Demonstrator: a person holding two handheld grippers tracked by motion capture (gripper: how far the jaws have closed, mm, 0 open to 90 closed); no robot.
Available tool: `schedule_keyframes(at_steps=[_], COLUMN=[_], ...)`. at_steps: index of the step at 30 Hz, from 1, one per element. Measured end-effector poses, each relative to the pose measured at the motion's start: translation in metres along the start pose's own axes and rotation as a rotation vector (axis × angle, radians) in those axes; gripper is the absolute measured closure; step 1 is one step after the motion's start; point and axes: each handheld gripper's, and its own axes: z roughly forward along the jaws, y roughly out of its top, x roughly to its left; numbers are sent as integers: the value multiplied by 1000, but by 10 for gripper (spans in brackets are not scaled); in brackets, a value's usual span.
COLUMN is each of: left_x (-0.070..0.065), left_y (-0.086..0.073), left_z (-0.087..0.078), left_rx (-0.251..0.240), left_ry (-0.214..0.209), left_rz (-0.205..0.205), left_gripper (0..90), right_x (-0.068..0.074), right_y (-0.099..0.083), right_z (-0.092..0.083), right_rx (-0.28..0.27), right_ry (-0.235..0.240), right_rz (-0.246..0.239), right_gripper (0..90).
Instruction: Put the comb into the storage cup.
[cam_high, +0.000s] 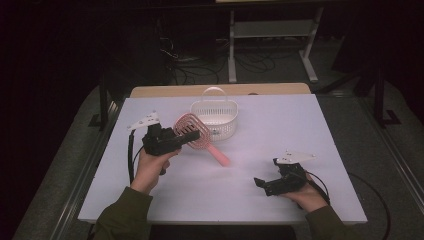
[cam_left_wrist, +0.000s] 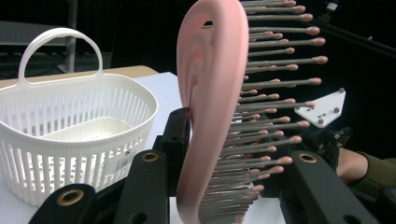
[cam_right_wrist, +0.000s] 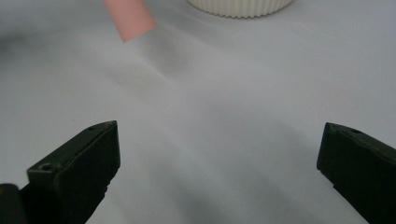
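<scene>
High view: left gripper (cam_high: 186, 135) clenched on pink hairbrush (cam_high: 192, 134) head, lifted just beside white basket (cam_high: 215, 117); handle slants down toward table (cam_high: 300, 125). Judged step: carry to basket. Next: swing over rim, lower, release.

Left gripper view: bristles between jaws; handle cut off.

Right gripper view: right gripper (cam_right_wrist: 219, 154) released, empty; basket mostly cut off.

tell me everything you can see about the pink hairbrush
The hairbrush is pink plastic: an open, looped oval head with rows of grey bristles tipped in pink, and a plain straight handle. The left gripper is shut on the head, holding it beside the basket. The handle slants down toward the table.
</scene>
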Motion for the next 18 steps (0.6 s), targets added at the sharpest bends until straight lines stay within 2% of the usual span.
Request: schedule_keyframes(at_steps=[7,14,18], left_x=[-1,-3,-4], left_y=[3,12,19], left_z=[0,2,7], left_rx=[-2,-11,-14], left_ry=[-3,-21,-32], left_rz=[6,9,25], left_gripper=[638,639,639], right_x=[1,1,-1], right_y=[-5,-6,-6], right_z=[0,2,2], right_rx=[18,27,26], right_ry=[1,1,-4], right_rz=[-7,-8,-4], right_gripper=[0,0,0])
